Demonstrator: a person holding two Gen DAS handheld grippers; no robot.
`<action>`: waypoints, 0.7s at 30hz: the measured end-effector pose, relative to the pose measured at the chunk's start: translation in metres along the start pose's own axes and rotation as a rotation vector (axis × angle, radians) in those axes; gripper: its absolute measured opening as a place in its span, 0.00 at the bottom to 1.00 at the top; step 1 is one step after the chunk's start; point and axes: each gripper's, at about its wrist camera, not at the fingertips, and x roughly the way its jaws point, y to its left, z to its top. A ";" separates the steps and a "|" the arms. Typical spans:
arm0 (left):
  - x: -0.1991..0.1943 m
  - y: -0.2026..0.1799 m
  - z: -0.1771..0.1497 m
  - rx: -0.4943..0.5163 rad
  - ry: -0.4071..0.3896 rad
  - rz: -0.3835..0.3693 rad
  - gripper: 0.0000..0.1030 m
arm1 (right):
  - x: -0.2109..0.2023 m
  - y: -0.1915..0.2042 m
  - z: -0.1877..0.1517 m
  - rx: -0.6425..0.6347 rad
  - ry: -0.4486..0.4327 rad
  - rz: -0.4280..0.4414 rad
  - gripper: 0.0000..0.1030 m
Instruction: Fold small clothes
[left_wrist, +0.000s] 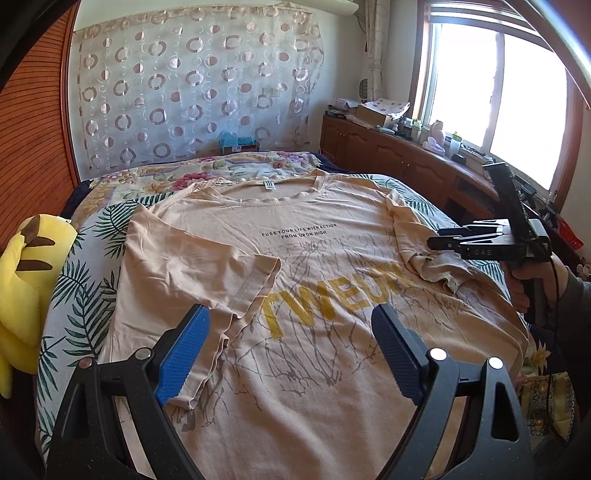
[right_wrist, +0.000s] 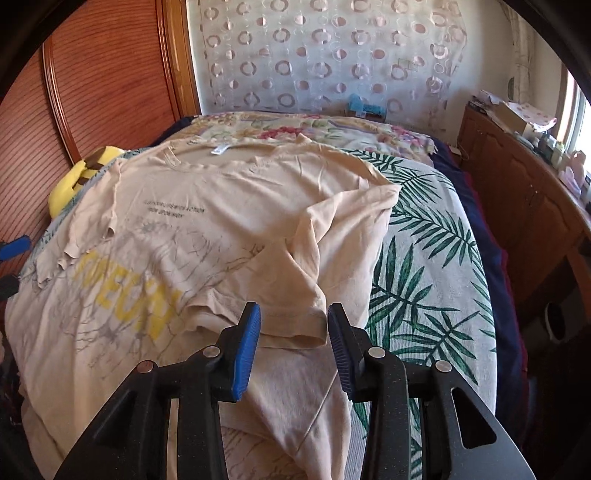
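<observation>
Right now a peach T-shirt (left_wrist: 317, 236) lies flat on the leafy bedspread (right_wrist: 424, 280). Both sleeves are folded in. The left gripper (left_wrist: 291, 354) is wide open and holds nothing, while the right gripper (right_wrist: 293, 345), at three o'clock, is partly open and empty above its sleeve.

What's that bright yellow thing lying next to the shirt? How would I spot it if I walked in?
Start at the bed with the palm-leaf cover, where the beige T-shirt is spread out. Follow the shirt toward the reddish wooden panel; at that edge of the bed lies a yellow plush toy. It is the only solid bright-yellow, puffy thing there, marked with a few dark brown stripes.
</observation>
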 end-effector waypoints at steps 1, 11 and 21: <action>0.000 0.000 0.000 0.001 -0.001 0.000 0.87 | 0.004 0.000 0.002 0.000 0.005 -0.010 0.38; -0.005 0.001 -0.002 0.000 -0.013 0.007 0.87 | 0.019 0.008 0.012 -0.016 0.012 0.048 0.07; -0.007 0.007 -0.005 -0.017 -0.015 0.009 0.87 | 0.023 0.046 0.058 -0.102 -0.028 0.115 0.04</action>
